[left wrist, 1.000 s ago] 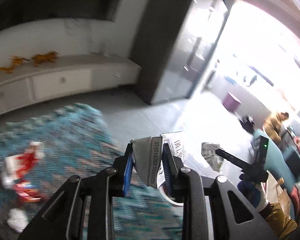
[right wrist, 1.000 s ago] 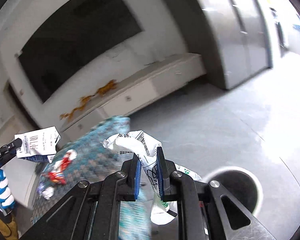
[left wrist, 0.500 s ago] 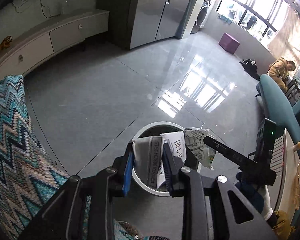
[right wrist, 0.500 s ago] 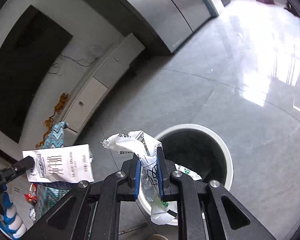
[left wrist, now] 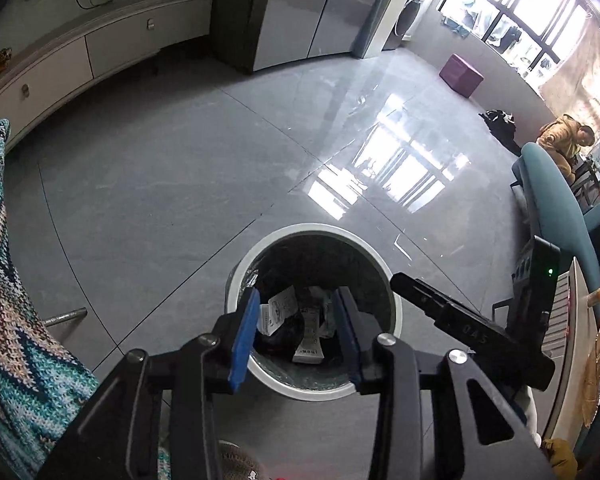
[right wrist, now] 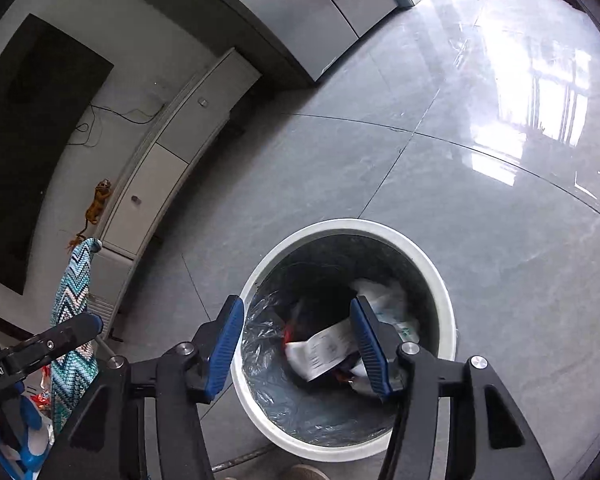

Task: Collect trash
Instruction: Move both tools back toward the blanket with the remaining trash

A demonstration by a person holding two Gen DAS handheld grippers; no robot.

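Observation:
A round white-rimmed trash bin (left wrist: 364, 246) with a dark liner stands on the grey floor. It also shows in the right wrist view (right wrist: 446, 292). Paper wrappers (left wrist: 310, 344) lie inside it, and a white printed wrapper (right wrist: 320, 350) is blurred inside the bin. My left gripper (left wrist: 296, 332) is open and empty right above the bin mouth. My right gripper (right wrist: 298, 346) is open and empty above the bin too. The right gripper's finger (left wrist: 440, 308) shows in the left wrist view, and the left gripper's finger (right wrist: 56, 338) shows in the right wrist view.
A zigzag knitted throw (left wrist: 8, 320) covers furniture at the left, also seen in the right wrist view (right wrist: 74, 308). A low white cabinet (left wrist: 84, 52) and grey fridge (left wrist: 300, 12) stand behind. A teal chair (left wrist: 556, 208) and a seated person (left wrist: 564, 140) are at the right.
Both grippers swung from the throw to above the bin, then opened. The paper wrappers they held have dropped into the bin.

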